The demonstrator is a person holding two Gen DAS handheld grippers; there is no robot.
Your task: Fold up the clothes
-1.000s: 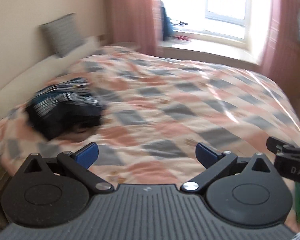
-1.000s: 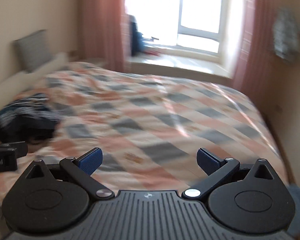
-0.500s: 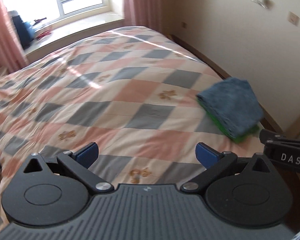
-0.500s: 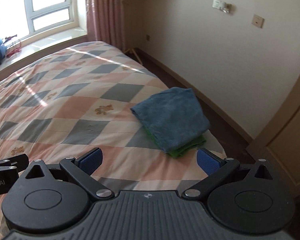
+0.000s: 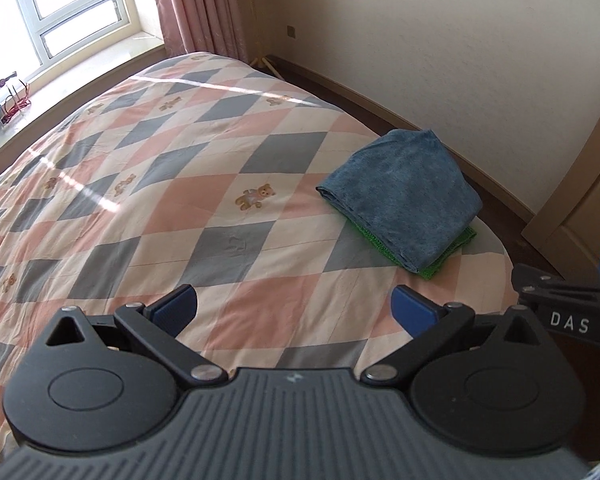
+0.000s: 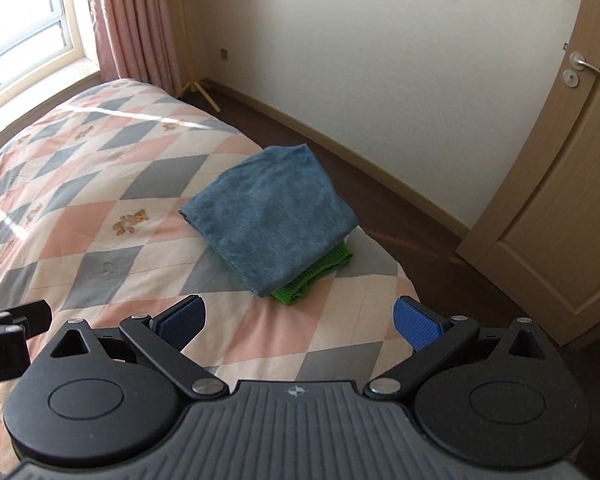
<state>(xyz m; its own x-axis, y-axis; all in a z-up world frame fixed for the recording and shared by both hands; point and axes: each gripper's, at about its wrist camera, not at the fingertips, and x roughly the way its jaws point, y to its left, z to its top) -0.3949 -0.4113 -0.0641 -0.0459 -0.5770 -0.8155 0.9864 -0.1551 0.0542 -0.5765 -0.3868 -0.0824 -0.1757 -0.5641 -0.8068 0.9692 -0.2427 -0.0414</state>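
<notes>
The bed (image 5: 148, 184) carries a blue folded cloth (image 6: 272, 216) stacked on a green folded cloth (image 6: 324, 270) near its corner by the door-side wall. Both lie ahead of the right hand-held gripper (image 6: 298, 320), which is nearer; from the left hand-held gripper (image 5: 294, 306) they lie ahead-right. Both sets of jaws are spread, holding nothing

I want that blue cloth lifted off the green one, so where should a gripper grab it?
Grip the blue cloth at its near corner overhanging the green cloth, coming from the near side with the open right gripper. That thick folded corner sits raised, probably letting jaws pinch blue alone.
</notes>
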